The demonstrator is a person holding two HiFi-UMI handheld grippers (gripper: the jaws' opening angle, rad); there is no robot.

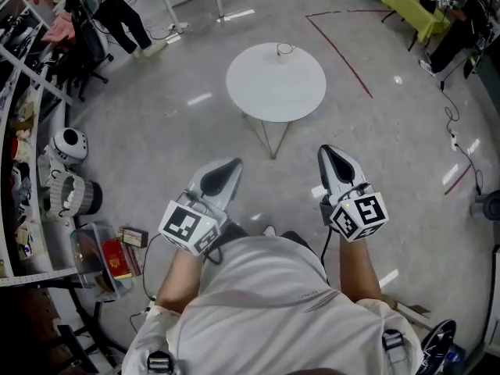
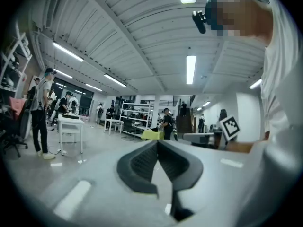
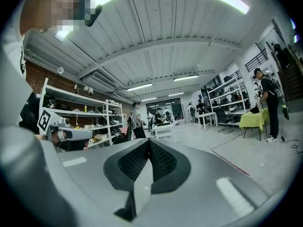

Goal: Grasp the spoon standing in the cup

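Note:
A small clear cup [image 1: 285, 50] stands at the far edge of a round white table [image 1: 269, 92], well ahead of me in the head view. The spoon in it is too small to make out. My left gripper [image 1: 230, 165] and right gripper [image 1: 328, 151] are held close to my body, far short of the table, both pointing forward. In the left gripper view the left gripper [image 2: 157, 142] has its ribbed pads pressed together with nothing between them. The right gripper [image 3: 149, 140] is likewise shut and empty. Neither gripper view shows the cup or the table.
Shelving and a white robot head [image 1: 70, 144] line the left side, with a clear box of red items [image 1: 105, 258] near my left foot. A person [image 1: 125, 14] stands at the far left. Red tape [image 1: 340, 49] crosses the floor right of the table.

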